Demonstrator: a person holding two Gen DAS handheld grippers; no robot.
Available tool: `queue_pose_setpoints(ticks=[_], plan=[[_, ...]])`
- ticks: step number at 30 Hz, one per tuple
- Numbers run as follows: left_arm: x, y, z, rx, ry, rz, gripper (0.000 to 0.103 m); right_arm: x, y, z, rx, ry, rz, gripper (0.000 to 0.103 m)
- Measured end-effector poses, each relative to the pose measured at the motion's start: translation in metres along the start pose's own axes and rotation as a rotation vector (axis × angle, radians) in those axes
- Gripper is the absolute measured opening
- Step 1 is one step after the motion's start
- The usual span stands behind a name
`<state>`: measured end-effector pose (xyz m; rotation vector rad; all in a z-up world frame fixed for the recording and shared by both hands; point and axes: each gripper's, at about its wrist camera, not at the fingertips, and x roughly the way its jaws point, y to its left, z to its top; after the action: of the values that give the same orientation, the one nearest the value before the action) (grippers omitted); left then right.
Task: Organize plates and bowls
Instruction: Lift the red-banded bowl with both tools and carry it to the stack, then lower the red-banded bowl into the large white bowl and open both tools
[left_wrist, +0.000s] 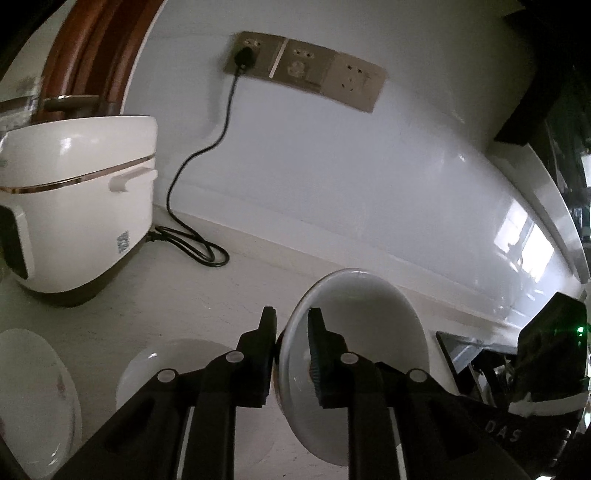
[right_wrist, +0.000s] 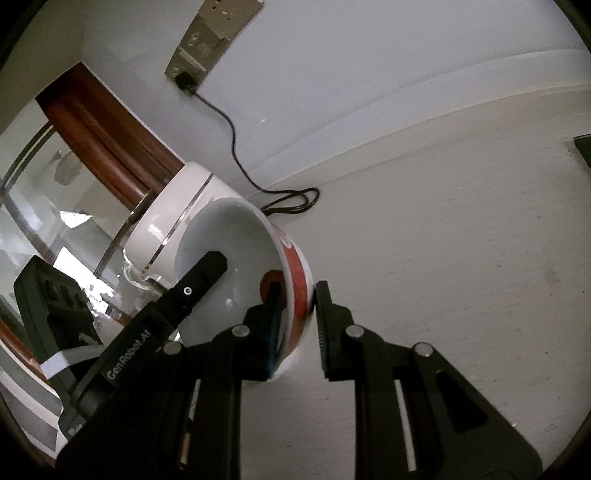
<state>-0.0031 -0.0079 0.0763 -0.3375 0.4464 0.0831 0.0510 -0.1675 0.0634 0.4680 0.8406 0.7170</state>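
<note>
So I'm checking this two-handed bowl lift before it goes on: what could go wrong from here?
1. Both the left gripper and right gripper pinch only the rim of the tilted bowl; it may slip or twist.
2. The rice cooker sits close behind it, so a swing might knock it.
3. A second bowl lies below; a drop could chip both.

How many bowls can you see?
2. The red-banded bowl is tilted, rim pinched by the left gripper and right gripper. The white bowl sits on the counter beside it. Others may be hidden.
</note>
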Motion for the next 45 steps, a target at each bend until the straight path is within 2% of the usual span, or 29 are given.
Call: queue_pose_setpoints(ticks=[5,12,20,30,42,45], plan=[[-0.008,0.015,0.002,-0.033,-0.03,0.01,0.02,0.011,0.01,-0.005,0.001,0.006,0.041,0.023],[-0.015,0.036,0.003,-0.1,-0.032,0.018,0.026,0.045,0.021,-0.014,0.014,0.067,0.09,0.024],[-0.022,0.039,0.003,-0.101,-0.063,0.026,0.026,0.047,0.027,-0.016,0.003,0.058,0.114,0.024],[-0.018,0.049,-0.004,-0.092,-0.042,0.116,0.028,0.059,0.029,-0.025,-0.033,0.097,0.116,0.026],[-0.007,0.061,-0.007,-0.11,0.01,0.179,0.028,0.069,0.037,-0.026,-0.084,0.107,0.085,0.027],[-0.003,0.066,-0.009,-0.123,0.035,0.195,0.028,0.071,0.044,-0.026,-0.133,0.1,0.055,0.027]])
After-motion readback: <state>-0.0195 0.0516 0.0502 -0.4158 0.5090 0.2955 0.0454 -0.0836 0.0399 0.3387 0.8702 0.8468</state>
